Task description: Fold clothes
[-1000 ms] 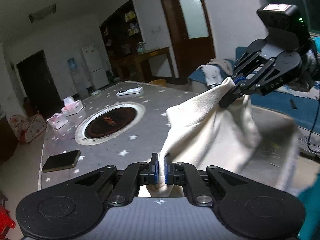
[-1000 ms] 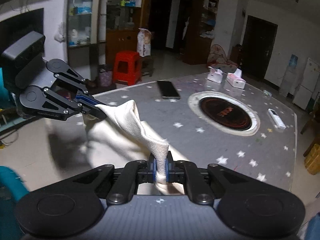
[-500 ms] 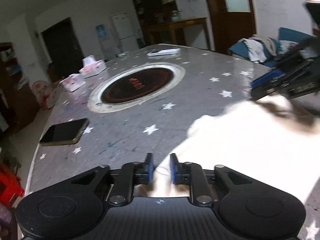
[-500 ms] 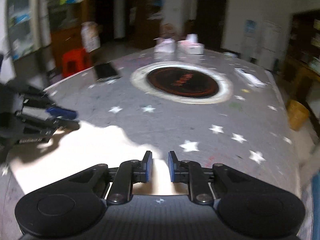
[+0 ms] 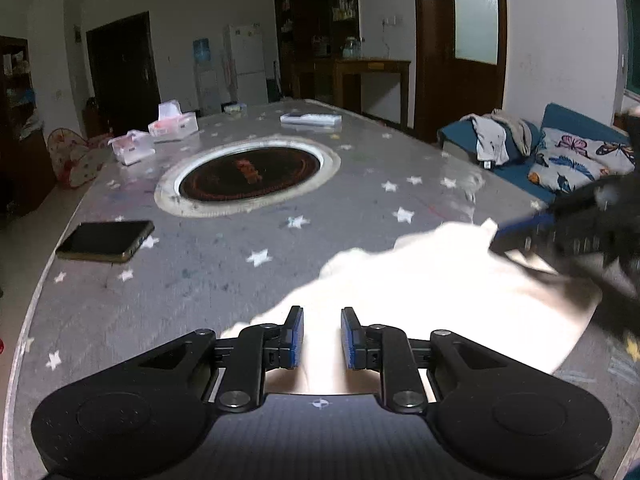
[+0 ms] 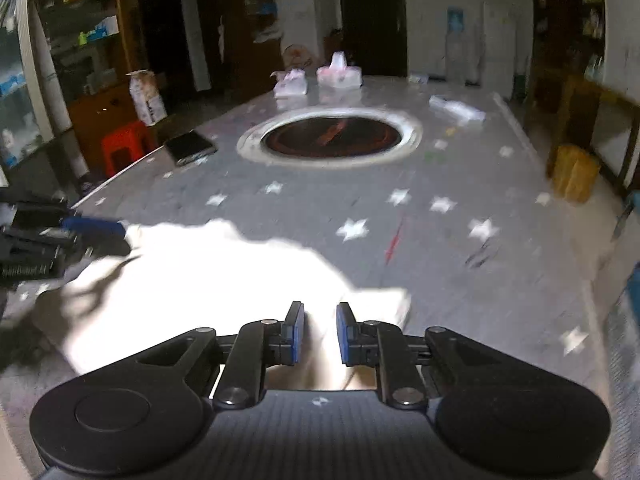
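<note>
- White cloth [image 5: 420,288] lies flat at lower frame; table [image 5: 240,272] bare toward centre.
- Left gripper [image 5: 321,338] and right gripper [image 6: 319,334] spread; a second ago both pinched the cloth aloft.

Likely a home: sofa [image 5: 568,152] (cushions, clothes), fridge [image 5: 245,65], hotpot table [image 5: 224,264].

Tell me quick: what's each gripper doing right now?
Left gripper: open, holding nothing, above the white cloth on the table.
Right gripper: open, holding nothing, above the same cloth.
</note>
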A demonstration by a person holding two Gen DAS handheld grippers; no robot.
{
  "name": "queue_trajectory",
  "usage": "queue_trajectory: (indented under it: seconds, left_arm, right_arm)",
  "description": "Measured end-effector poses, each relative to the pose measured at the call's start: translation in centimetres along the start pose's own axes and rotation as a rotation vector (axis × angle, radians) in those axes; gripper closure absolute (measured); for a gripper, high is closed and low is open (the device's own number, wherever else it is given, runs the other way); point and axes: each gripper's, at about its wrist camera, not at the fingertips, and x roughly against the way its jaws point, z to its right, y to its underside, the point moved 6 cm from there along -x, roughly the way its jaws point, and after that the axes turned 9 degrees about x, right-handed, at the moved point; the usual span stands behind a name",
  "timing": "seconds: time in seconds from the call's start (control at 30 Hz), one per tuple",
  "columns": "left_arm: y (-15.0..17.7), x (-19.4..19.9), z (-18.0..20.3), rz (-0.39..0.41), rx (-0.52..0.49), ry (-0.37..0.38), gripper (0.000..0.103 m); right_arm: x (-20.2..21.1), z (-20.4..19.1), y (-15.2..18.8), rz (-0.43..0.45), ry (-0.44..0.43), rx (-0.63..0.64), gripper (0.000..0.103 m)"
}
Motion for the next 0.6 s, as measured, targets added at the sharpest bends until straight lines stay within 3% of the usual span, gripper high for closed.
queue_trajectory:
  seconds: [0.2, 0.3, 0.6]
  left_arm:
    - [0.3, -1.3, -0.9, -0.024, 0.017, -0.035, 0.08]
    - [0.6, -1.9, -2.0, -0.034, 0.021, -0.068, 0.08]
    - [0.2, -0.4, -1.8, 0.001, 0.041, -0.074, 0.08]
  right_arm:
    - [-2.1, -1.3, -1.6, 0.003, -0.068, -0.001, 0.088]
    - [-4.0, -1.0, -1.2, -0.024, -0.048, -0.001, 0.088]
    - [1.6, -1.2, -0.2, 0.01, -0.035, 0.053, 0.088]
